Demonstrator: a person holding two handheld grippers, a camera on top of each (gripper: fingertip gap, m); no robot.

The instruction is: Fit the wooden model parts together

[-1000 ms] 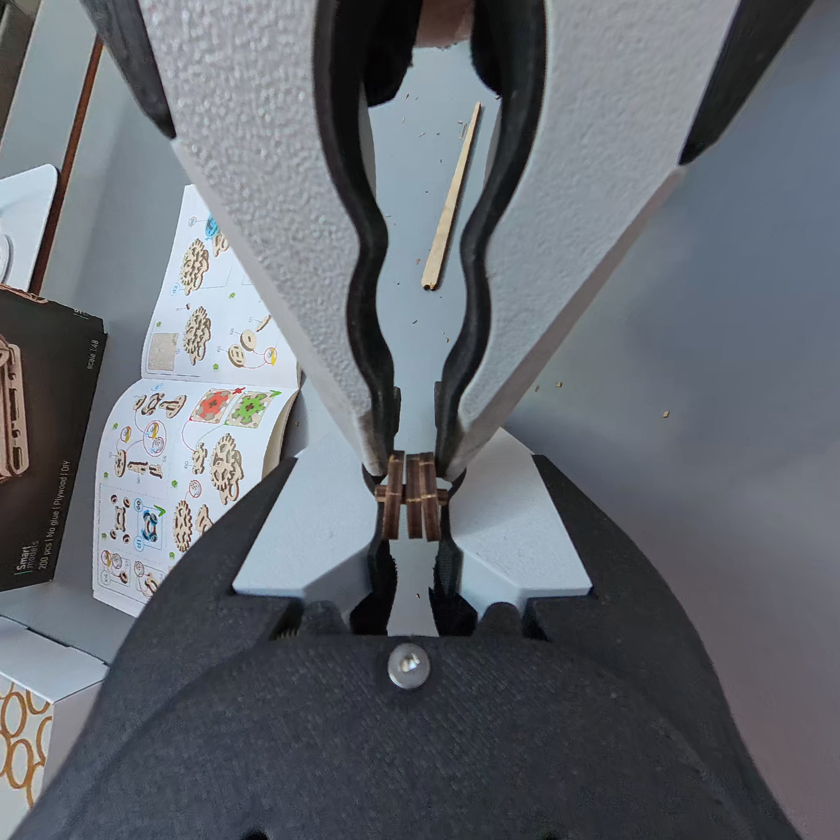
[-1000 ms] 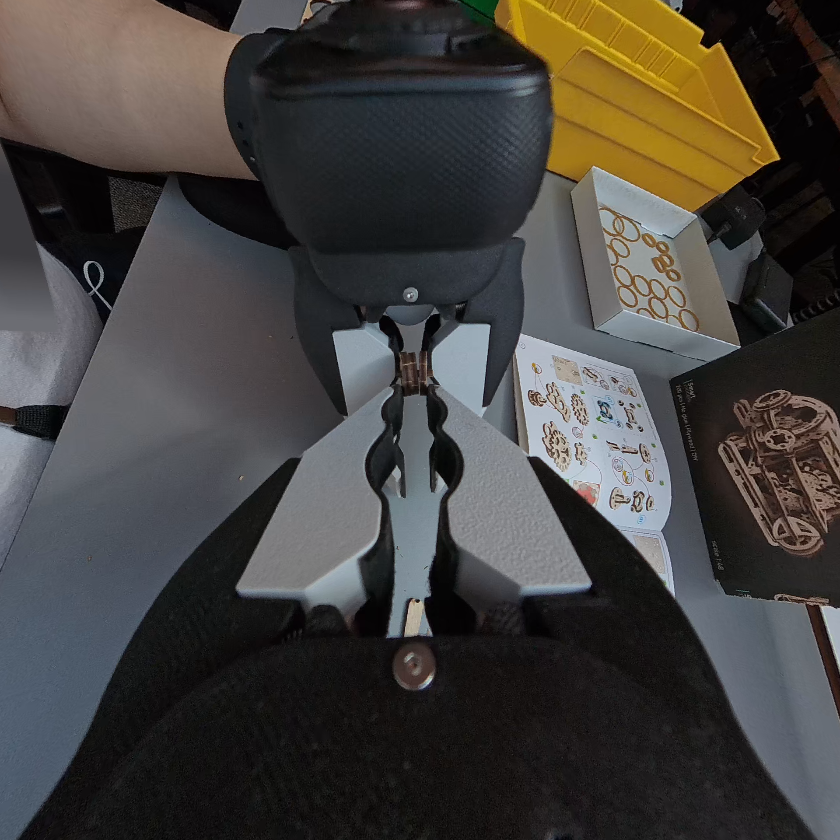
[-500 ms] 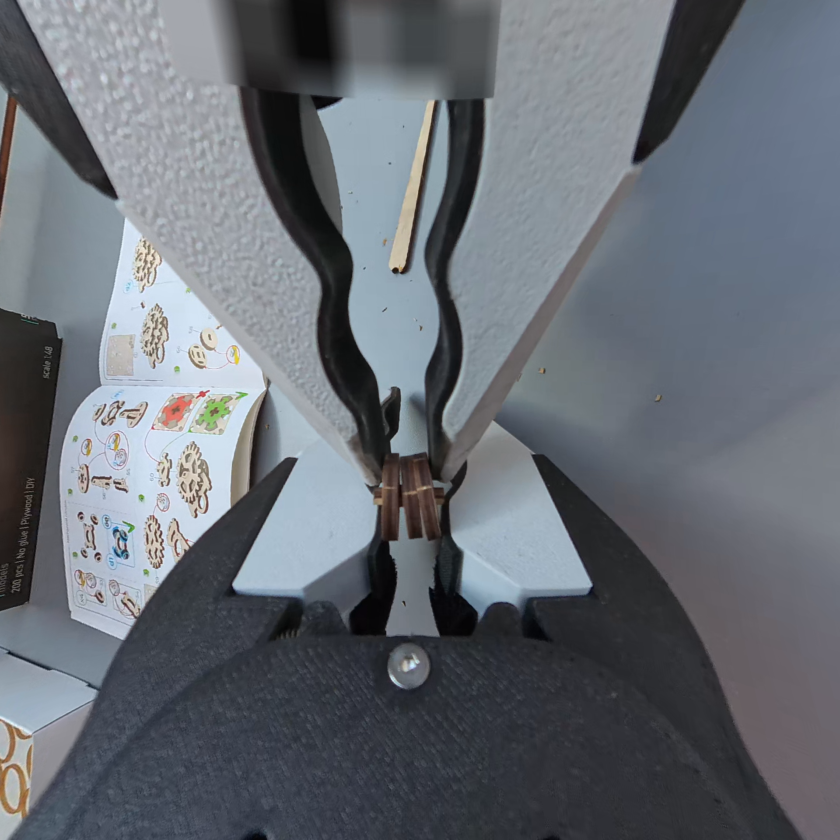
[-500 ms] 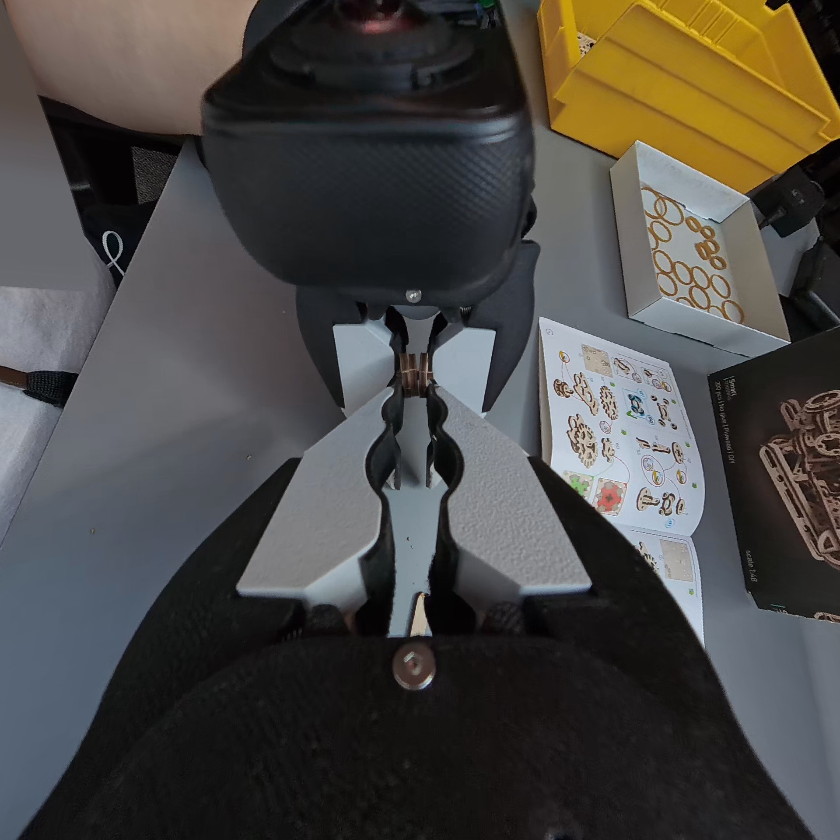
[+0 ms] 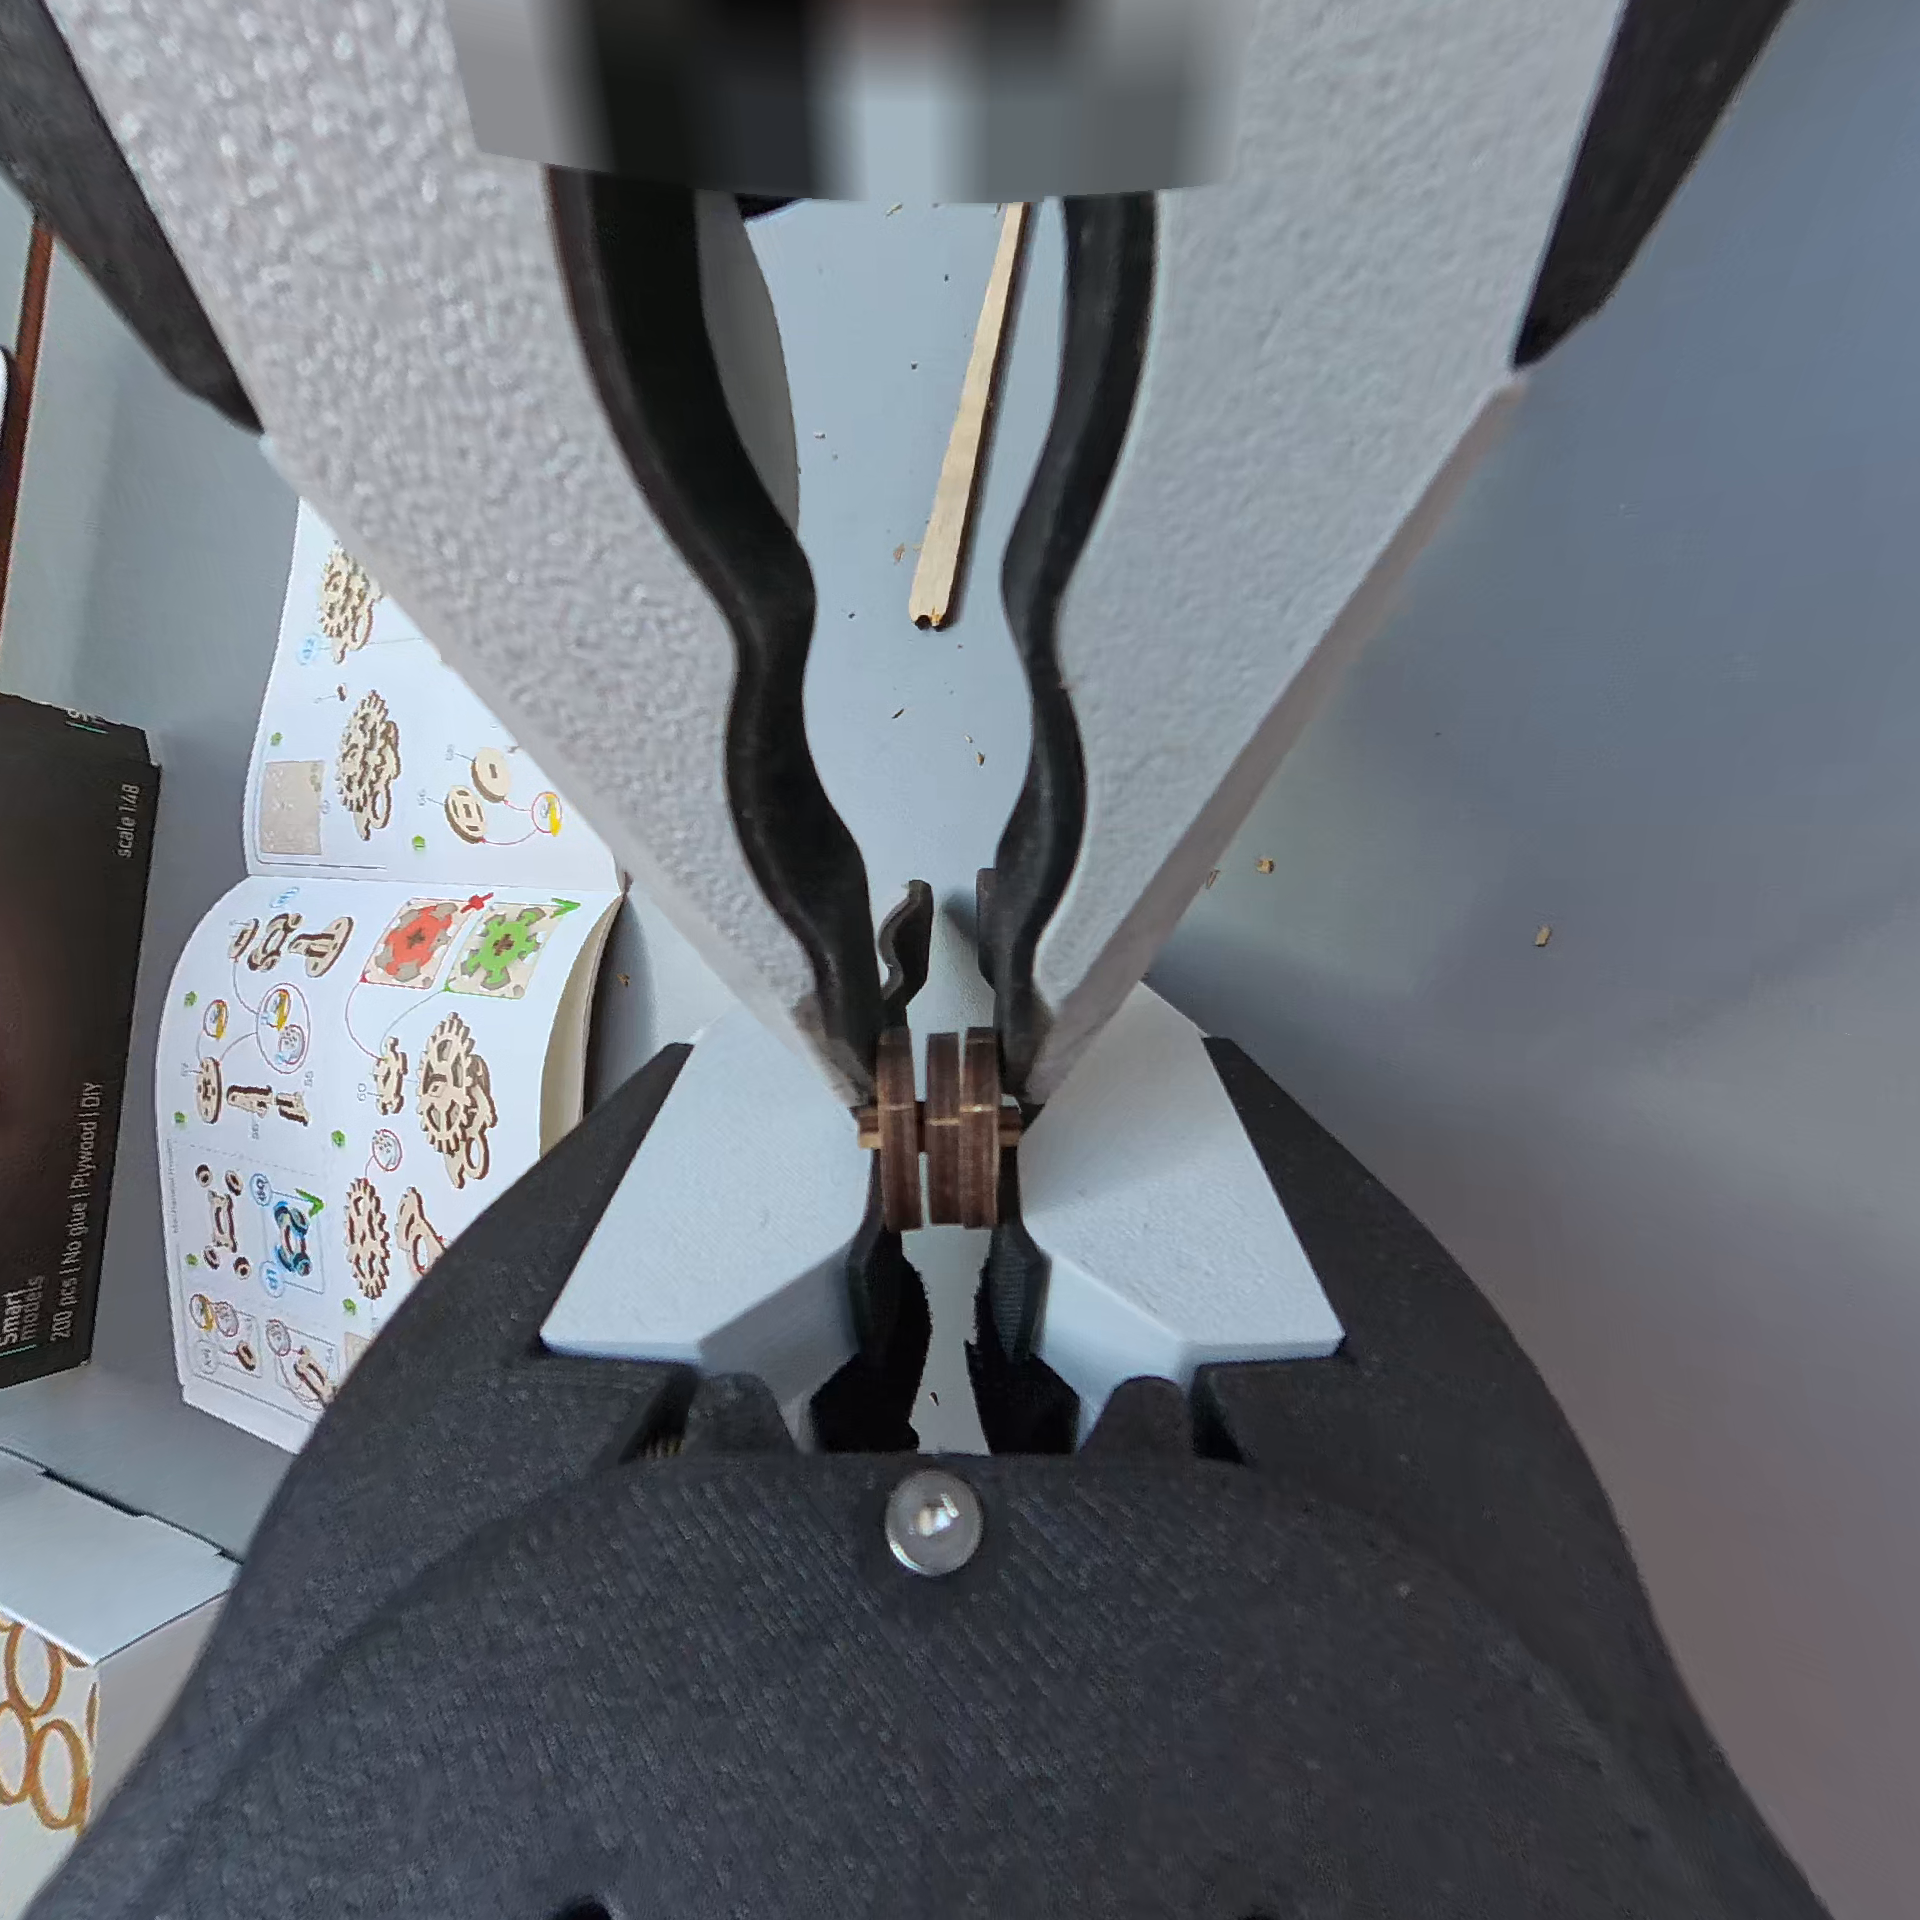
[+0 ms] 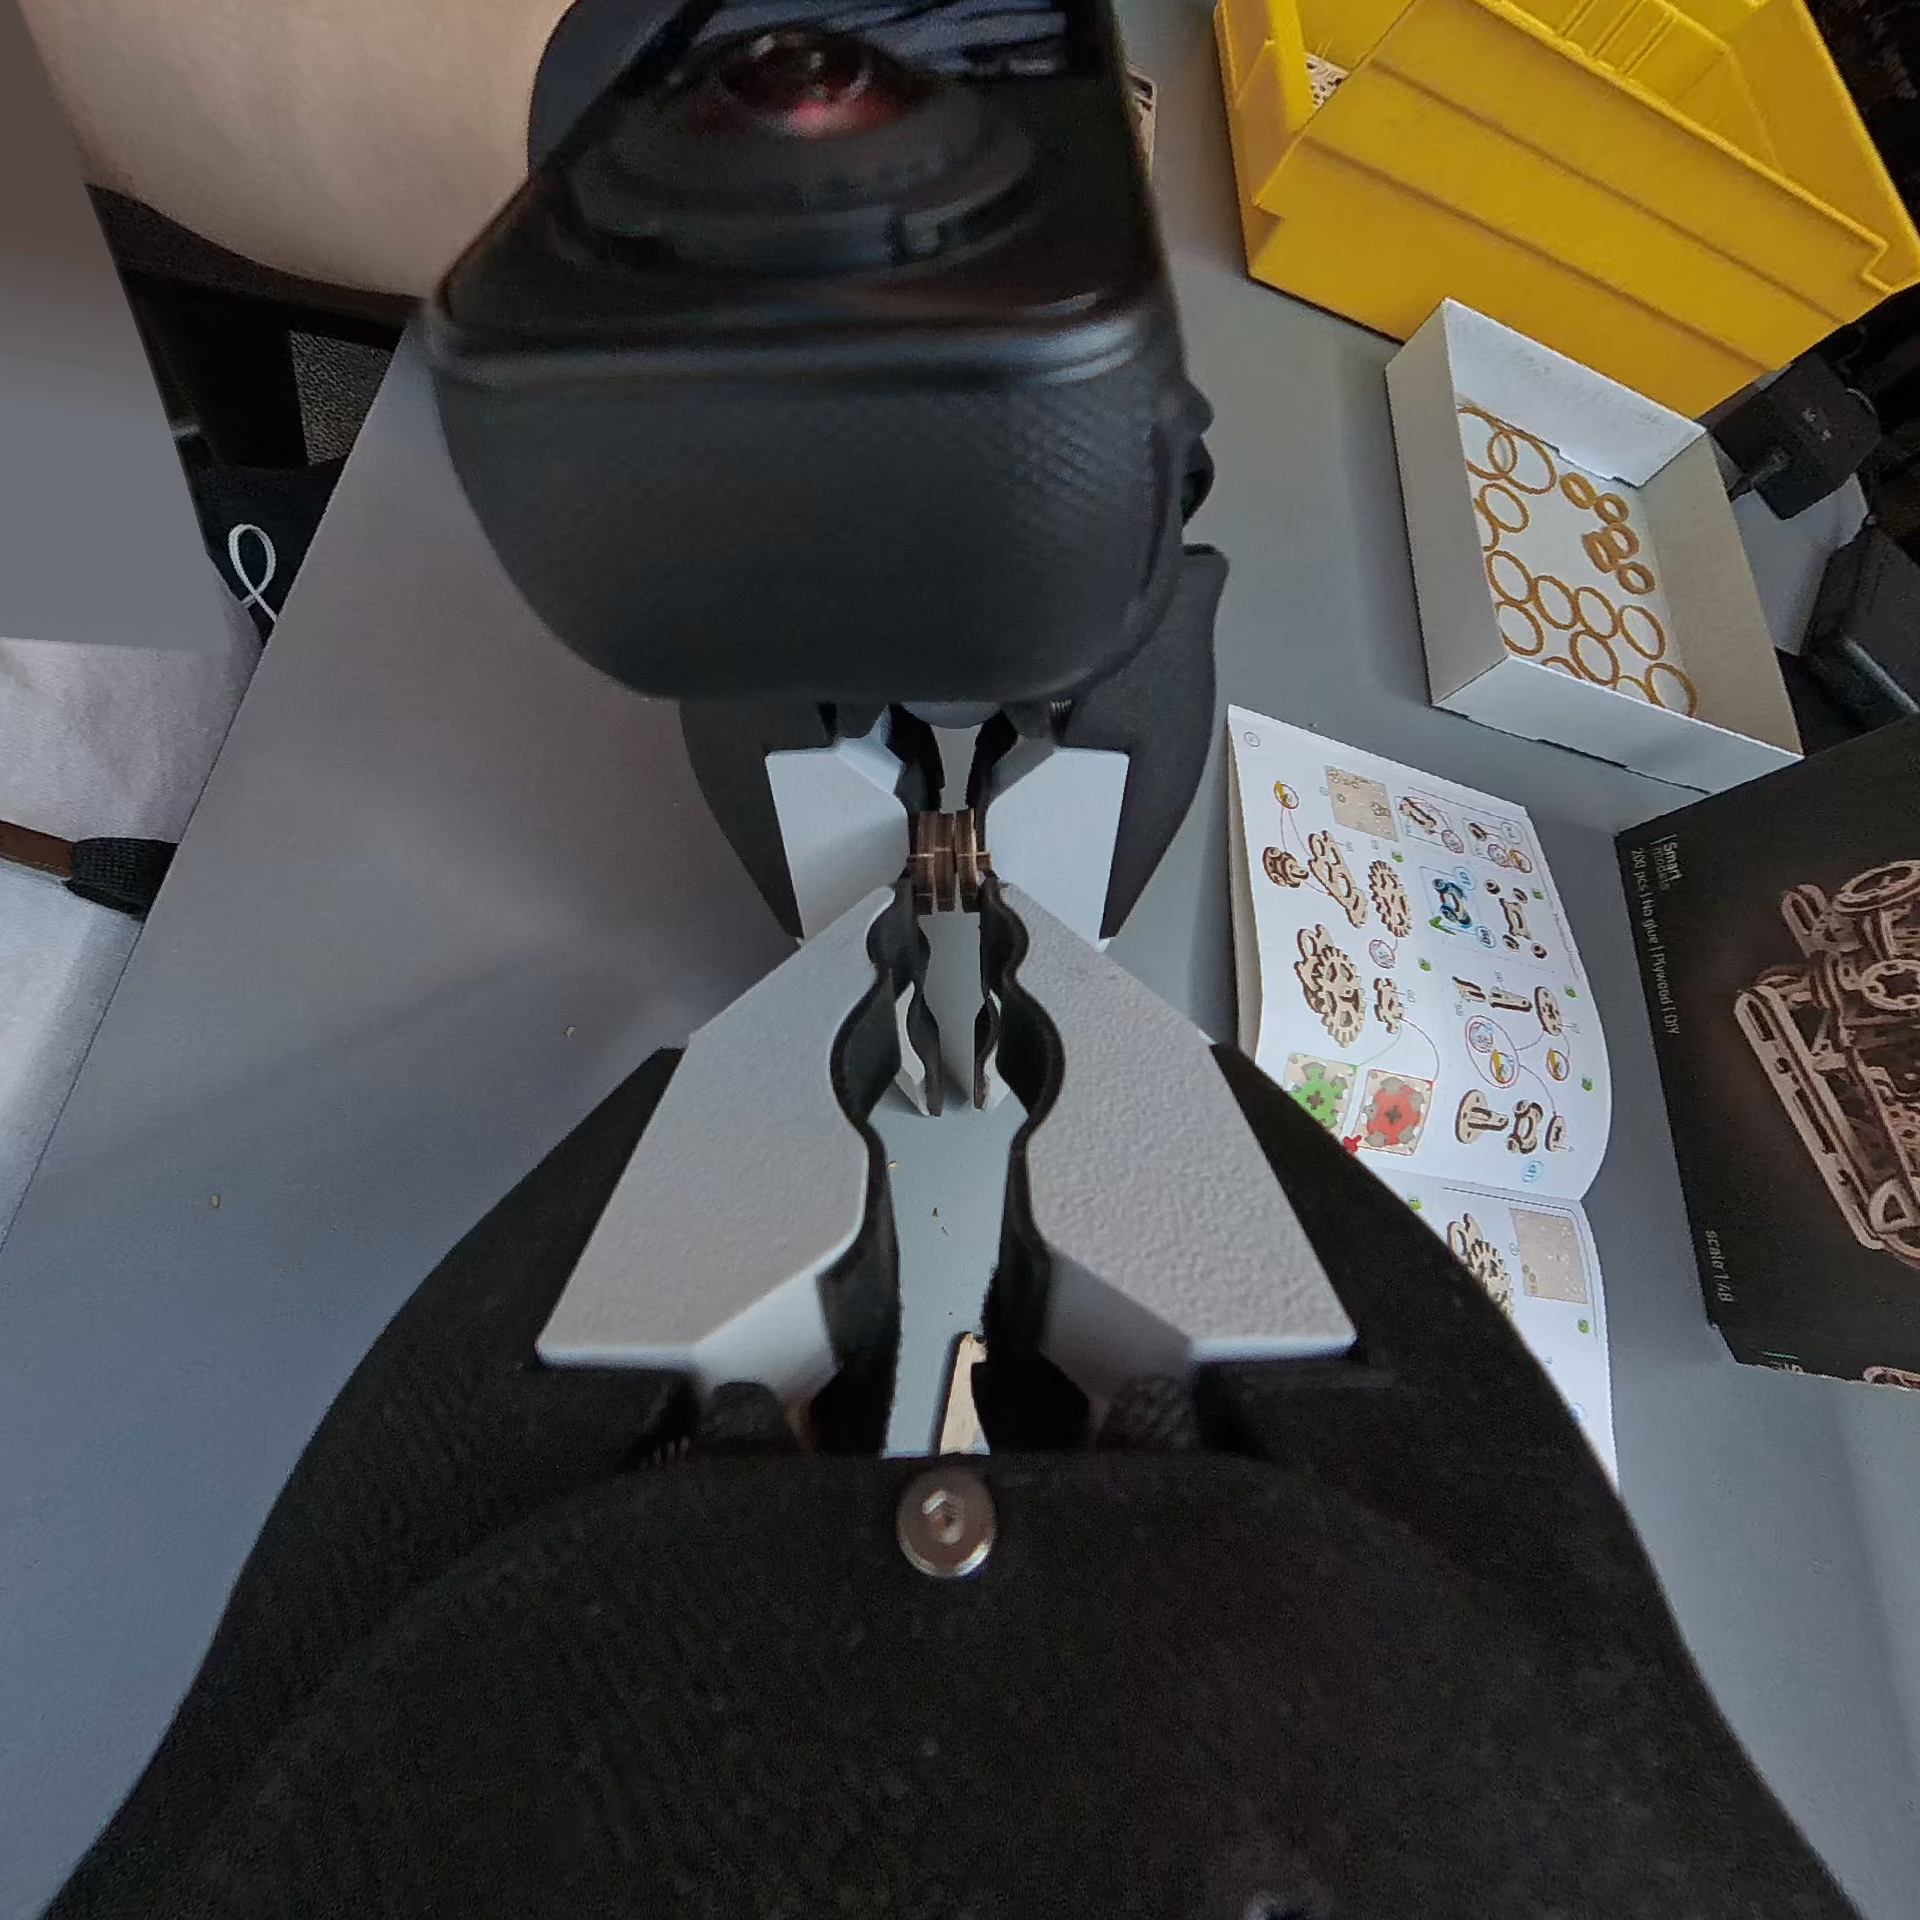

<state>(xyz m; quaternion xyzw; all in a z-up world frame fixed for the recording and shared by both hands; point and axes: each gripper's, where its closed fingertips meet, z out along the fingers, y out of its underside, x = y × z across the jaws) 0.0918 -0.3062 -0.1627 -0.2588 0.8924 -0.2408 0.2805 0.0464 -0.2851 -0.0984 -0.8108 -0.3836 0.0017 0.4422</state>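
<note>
- Wooden model parts point(image 5: 940, 1127) sit pinched in mid-air above the grey table point(image 5: 1610, 935), a small stack of dark-edged round discs on a short cross pin, with a thin gap between the left disc and the other two.
- Left gripper point(image 5: 940, 1242) clamps the stack from the near side in its own view, fingertips narrowed onto the outer disc faces.
- Right gripper point(image 6: 948, 904) meets it head-on from the opposite side, its black wavy pads closed on the same discs point(image 6: 948, 860); the two grippers' tips are touching or just beside each other around the stack.
- Lying flat on the table under the right gripper, a thin pale wooden strip point(image 5: 966, 416) shows between its fingers.
- Left of the grippers in the left wrist view, an open instruction booklet point(image 5: 343, 1039) lies on the table, with a black box point(image 5: 62, 1039) just beyond it.
- In the right wrist view, a white tray of tan rings point(image 6: 1569, 561) lies at the far right, near a yellow bin point(image 6: 1558, 156).
- Small wood crumbs dot the table.
</note>
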